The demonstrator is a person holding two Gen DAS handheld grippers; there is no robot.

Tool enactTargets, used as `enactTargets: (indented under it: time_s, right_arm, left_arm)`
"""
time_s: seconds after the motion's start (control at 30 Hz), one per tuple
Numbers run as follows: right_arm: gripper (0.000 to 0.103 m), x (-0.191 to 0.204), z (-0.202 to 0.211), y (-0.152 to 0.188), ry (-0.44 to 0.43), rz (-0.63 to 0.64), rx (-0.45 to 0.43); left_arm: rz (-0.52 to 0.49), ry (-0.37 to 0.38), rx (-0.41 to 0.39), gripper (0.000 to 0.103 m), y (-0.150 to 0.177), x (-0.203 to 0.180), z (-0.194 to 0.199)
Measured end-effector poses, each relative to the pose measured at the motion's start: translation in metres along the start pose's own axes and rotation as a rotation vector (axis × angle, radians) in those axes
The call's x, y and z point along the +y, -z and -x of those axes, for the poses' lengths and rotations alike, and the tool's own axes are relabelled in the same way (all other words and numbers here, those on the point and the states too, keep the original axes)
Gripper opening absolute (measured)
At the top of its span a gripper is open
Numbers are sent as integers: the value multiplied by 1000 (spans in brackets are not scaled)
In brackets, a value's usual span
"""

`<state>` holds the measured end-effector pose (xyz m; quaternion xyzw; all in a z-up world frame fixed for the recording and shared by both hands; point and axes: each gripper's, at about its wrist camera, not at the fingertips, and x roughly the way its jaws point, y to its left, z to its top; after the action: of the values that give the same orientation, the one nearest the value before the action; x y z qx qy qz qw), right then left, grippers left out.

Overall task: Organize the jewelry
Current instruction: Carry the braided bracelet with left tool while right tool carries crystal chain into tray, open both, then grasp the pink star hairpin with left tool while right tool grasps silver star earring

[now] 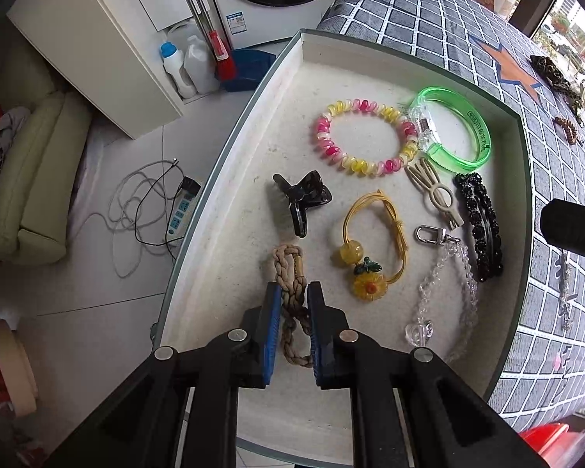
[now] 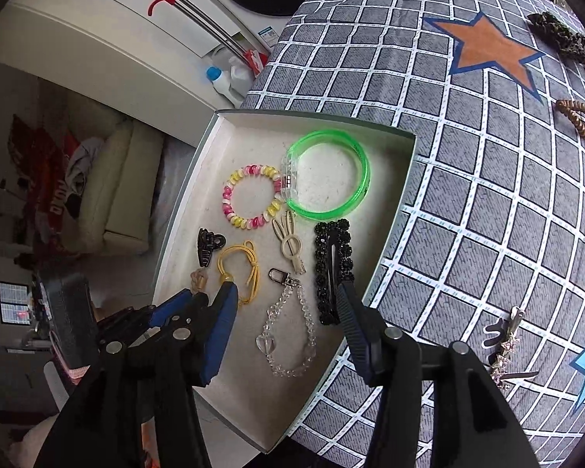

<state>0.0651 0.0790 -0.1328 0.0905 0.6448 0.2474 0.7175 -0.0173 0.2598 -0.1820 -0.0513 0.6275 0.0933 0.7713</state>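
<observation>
Tabletop [image 2: 468,202] under grey grid cloth. Directly on it: shallow tray [image 2: 403,191], brown coiled hair tie [image 2: 577,117], dark patterned scrunchie [image 2: 561,35], silver hair clips [image 2: 503,347].

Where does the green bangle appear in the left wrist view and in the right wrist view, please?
Left wrist view: the green bangle lies at upper right, in the far right corner of the tray.
Right wrist view: it sits just above centre, in the same corner.
Shared landmark: the pink-and-yellow coil hair tie touching its left side.
</observation>
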Motion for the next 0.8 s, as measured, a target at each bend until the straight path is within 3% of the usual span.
enactTargets:
  time_s: [0.03,0.07,0.13,0.4,0.47,0.5,0.8]
  right_arm:
    - [59,-2,3,2,5,-6,-2]
    - [60,-3,6,4,9,-13,-6]
    - [62,-7,12,9,15,-27,-10]
    - [71,-42,39,26,63,-101,-35]
    - [76,-52,47,31,81,-124,-43]
    - [83,-58,51,33,89,-138,-49]
    - [83,-121,90,72,180,-278,-72]
  left_arm:
    - [-4,-1,1,58,-1,-1,1]
    - [-1,-7,-4,102,-1,-2,4]
    - [-2,-27,-50,103,1,-5,14]
    - [-78,-21,-36,103,1,-27,28]
    - [-104,-10,-35,103,1,-36,32]
    - [-119,-1,-33,103,1,-41,34]
    - [-282,69,-58,103,-8,-109,59]
